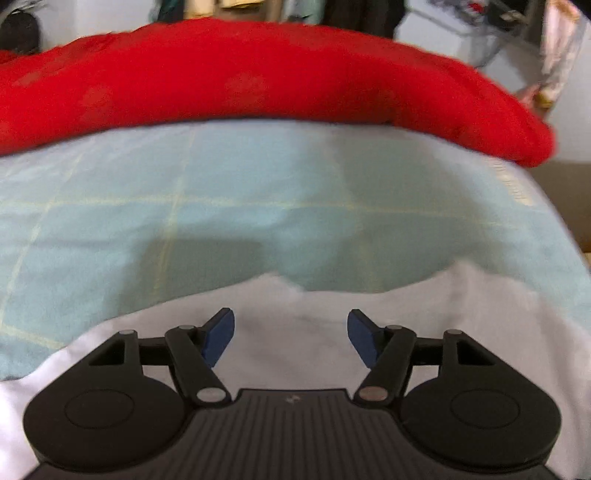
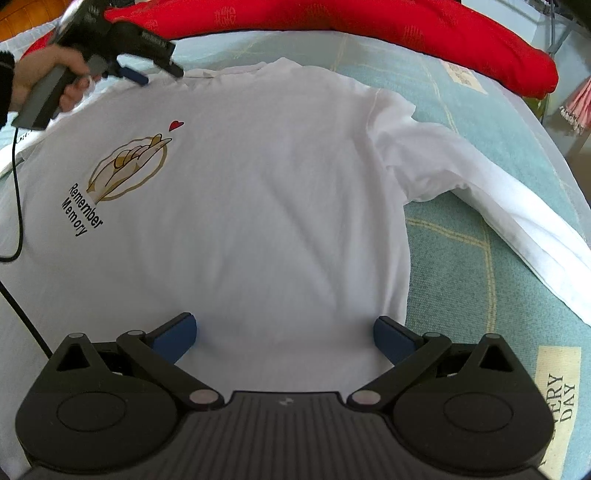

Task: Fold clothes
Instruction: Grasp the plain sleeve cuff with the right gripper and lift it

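Our white long-sleeve shirt (image 2: 258, 192) lies spread flat on the teal bedspread (image 2: 461, 266). Our left gripper (image 1: 291, 338) and right gripper (image 2: 283, 338) both hover spread apart; we should pinch seams squarely, keeping edges aligned.

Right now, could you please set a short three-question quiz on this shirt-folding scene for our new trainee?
1. True or false: the right gripper is open.
2. Which end of the white shirt is the left gripper nearest? A hem, B collar, C cuff.
3. What colour is the blanket beyond the shirt?

Key: 1 true; 2 B; 3 red.
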`<state>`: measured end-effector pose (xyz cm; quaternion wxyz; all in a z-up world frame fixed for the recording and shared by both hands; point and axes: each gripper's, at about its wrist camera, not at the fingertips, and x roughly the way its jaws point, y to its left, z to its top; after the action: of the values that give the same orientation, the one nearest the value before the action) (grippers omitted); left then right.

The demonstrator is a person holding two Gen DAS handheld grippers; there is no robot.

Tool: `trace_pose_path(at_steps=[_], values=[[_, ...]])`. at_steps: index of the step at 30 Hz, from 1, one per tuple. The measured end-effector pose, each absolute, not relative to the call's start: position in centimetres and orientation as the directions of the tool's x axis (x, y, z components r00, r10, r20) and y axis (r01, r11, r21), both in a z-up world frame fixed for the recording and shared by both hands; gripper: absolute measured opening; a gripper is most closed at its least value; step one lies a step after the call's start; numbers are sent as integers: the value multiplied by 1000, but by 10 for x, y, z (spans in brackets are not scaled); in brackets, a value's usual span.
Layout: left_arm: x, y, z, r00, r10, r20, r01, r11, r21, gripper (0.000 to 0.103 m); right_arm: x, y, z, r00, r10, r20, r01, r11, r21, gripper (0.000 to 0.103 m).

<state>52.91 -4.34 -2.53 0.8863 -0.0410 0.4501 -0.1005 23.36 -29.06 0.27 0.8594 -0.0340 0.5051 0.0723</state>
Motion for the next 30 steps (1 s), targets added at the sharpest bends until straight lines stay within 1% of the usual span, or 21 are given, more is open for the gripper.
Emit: trace_pose_path(at_steps=[3, 5, 8, 11, 14, 16, 20, 23, 27, 28, 30], values=[[511, -67, -11, 562, -280, -778, 237, 956, -173, 68, 237, -293, 7, 461, 97, -882, -151, 988, 30, 103], [496, -89, -9, 532, -312, -788, 306, 938, -164, 68, 237, -305, 15, 483, 128, -866, -117, 990, 80, 103], [474, -117, -12, 489, -356, -796, 360, 914, -188, 68, 236, -324, 27, 518, 167, -839, -66, 986, 156, 103], [462, -149, -22, 431, -404, -807, 408, 885, -225, 68, 231, -365, 35, 567, 156, -809, 38, 976, 214, 103], [459, -179, -25, 390, -426, -816, 448, 863, -235, 67, 222, -414, 35, 606, 132, -784, 171, 941, 291, 103], [453, -198, -20, 396, -433, -810, 484, 848, -217, 67, 215, -450, 32, 628, 112, -770, 264, 900, 346, 103], [442, -230, -10, 401, -435, -806, 546, 820, -170, 67, 201, -521, 26, 666, 64, -743, 431, 780, 453, 103], [436, -250, -3, 403, -434, -806, 585, 799, -138, 67, 189, -565, 10, 728, 65, -683, 506, 620, 599, 103], [433, -267, -7, 376, -430, -821, 591, 794, -145, 68, 170, -610, -21, 822, 77, -564, 507, 350, 788, 103], [432, -271, -10, 368, -425, -827, 590, 794, -145, 68, 166, -617, -29, 844, 73, -531, 492, 290, 821, 103], [431, -279, -16, 356, -410, -840, 588, 797, -140, 68, 162, -622, -38, 872, 60, -486, 461, 234, 856, 103]])
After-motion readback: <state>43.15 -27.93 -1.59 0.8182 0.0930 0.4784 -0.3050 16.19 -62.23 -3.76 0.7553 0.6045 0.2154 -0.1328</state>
